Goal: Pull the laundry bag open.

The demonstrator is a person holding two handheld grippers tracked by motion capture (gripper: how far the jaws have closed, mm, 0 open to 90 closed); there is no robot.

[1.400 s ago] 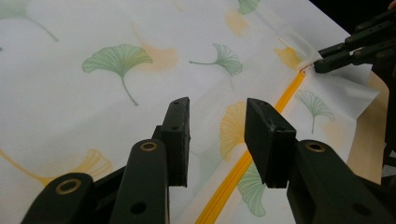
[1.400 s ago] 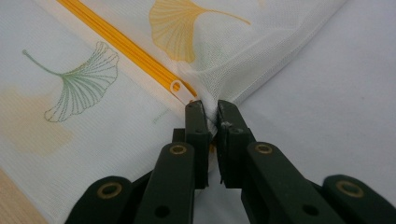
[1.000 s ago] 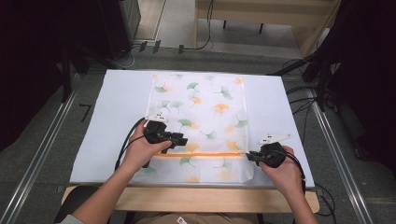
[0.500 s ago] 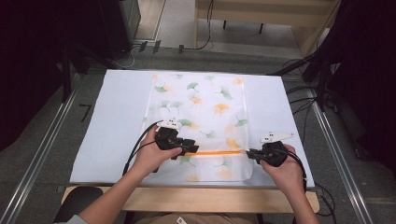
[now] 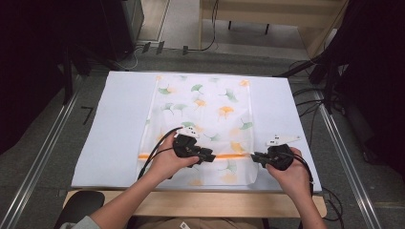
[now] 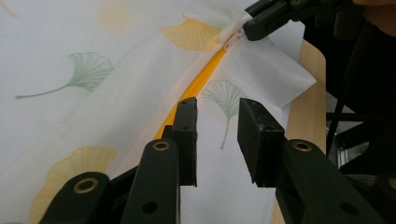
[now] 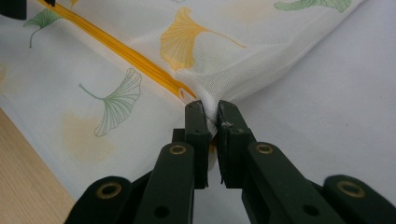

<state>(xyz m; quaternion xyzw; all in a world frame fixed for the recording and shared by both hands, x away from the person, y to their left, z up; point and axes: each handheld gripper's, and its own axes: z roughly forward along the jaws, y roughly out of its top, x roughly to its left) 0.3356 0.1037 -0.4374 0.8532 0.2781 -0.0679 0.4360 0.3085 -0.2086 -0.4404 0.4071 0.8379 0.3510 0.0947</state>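
A white sheet [image 5: 114, 138] covers the table [image 5: 200, 205], and on it lies a flat mesh bag [image 5: 203, 114] printed with green and orange leaves, set at the middle of the sheet with its near end toward the person. An orange zipper [image 5: 234, 156] runs across the bag close to that near end.

The right gripper [image 5: 254, 157] is clamped on the bag's edge at the right end of the zipper [image 7: 140, 58]; in the right gripper view its jaws are pressed together on a pinch of mesh [image 7: 212, 112] and the cloth is drawn up taut there. The left gripper [image 5: 210, 157] sits over the zipper line near the bag's middle. Its jaws have just been closing and stand partly apart, with nothing pressed between them; in the left gripper view the zipper [image 6: 201, 81] runs under the left-hand jaw toward the other gripper [image 6: 275, 16]. Whether the slider lies between the jaws cannot be told.

Judgement: the step in hand is working the zipper along. To do it well, the right gripper should hold its anchor firm and keep the mesh tight, while the left grips only the pull, not the mesh, and travels straight along the orange line.
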